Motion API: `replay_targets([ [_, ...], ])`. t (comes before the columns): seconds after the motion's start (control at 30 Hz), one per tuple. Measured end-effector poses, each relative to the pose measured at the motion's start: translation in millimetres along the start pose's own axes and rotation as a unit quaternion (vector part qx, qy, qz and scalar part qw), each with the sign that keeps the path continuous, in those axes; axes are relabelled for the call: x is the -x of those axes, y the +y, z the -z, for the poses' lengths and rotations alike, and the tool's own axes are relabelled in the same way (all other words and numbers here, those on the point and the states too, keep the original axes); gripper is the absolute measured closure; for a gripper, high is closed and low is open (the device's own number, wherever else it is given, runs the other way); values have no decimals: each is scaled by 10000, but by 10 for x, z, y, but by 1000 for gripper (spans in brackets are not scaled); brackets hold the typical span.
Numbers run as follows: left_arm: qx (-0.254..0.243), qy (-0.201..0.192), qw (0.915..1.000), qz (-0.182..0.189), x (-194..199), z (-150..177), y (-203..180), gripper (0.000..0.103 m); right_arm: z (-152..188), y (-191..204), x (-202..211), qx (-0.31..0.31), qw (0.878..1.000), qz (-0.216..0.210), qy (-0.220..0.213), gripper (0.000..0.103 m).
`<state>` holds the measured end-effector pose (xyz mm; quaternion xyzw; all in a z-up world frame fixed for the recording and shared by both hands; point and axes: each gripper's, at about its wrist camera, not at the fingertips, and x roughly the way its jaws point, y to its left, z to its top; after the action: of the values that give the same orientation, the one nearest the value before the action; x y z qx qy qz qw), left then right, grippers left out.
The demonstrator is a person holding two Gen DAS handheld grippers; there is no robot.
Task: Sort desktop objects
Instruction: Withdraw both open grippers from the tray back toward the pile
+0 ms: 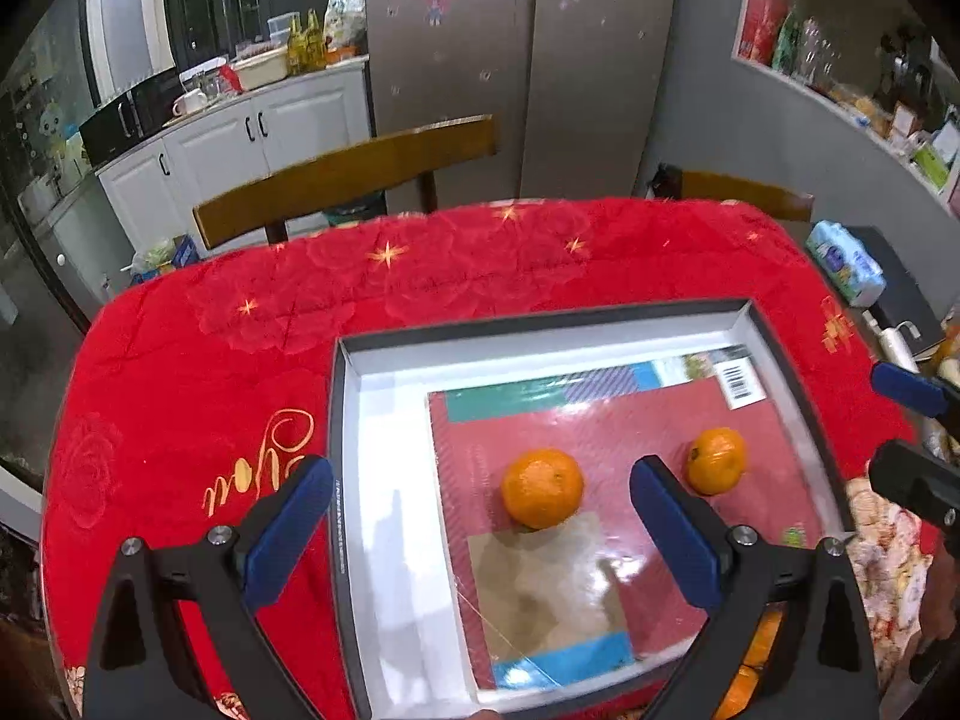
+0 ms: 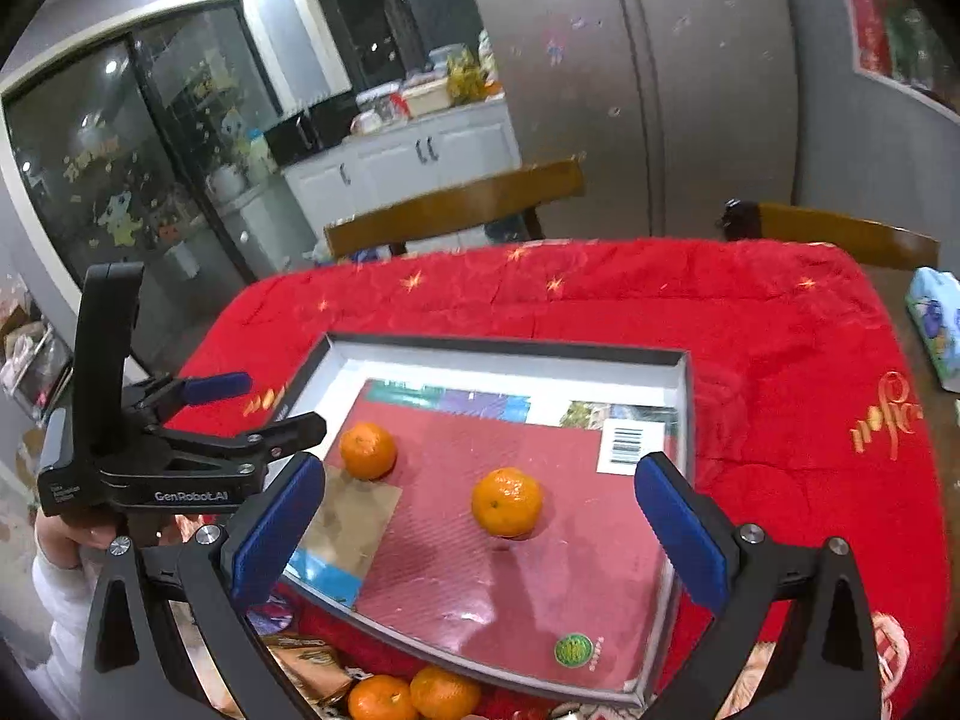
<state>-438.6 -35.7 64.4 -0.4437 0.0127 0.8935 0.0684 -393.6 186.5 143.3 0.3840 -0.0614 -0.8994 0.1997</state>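
Hovering wide open and empty, the right gripper (image 2: pixel 480 516) sits nearest the loose oranges (image 2: pixel 414 697) just below the tray (image 2: pixel 684 396), left gripper (image 1: pixel 480 516) gaping too.

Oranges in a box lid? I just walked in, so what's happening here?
A person is sorting a tabletop with two grippers. Two oranges already sit on a red book inside the shallow box. The left hand-held gripper and right hand-held gripper hover open and empty above it. Two more oranges wait outside.
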Motion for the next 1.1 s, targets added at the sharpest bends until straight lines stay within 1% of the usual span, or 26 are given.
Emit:
replay_targets([
  [0.07,76,-94,9999,34,153,16,17,3,-9,14,133,-84,9999,-20,-134,0],
  [0.17,58,-286,9996,34,431,76,18,3,-15,64,312,-139,9995,-39,-275,0],
  [0.47,74,-759,9970,-94,1226,367,75,3,162,364,812,64,9983,65,-574,0],
  [0.63,76,-987,9950,-151,1623,580,115,3,280,519,1019,202,9971,3,-740,0],
  [0.8,130,-1151,9929,-260,1885,811,163,3,425,683,1232,255,9951,50,-949,0],
  [0.93,238,-1243,9914,-330,2037,1039,235,3,605,849,1348,381,9939,249,-1008,0],
  [1.03,356,-1295,9896,-523,2128,1240,298,3,760,945,1439,459,9917,404,-1134,0],
  [1.1,442,-1319,9864,-878,2188,1382,304,3,855,967,1487,464,9906,537,-1172,0],
])
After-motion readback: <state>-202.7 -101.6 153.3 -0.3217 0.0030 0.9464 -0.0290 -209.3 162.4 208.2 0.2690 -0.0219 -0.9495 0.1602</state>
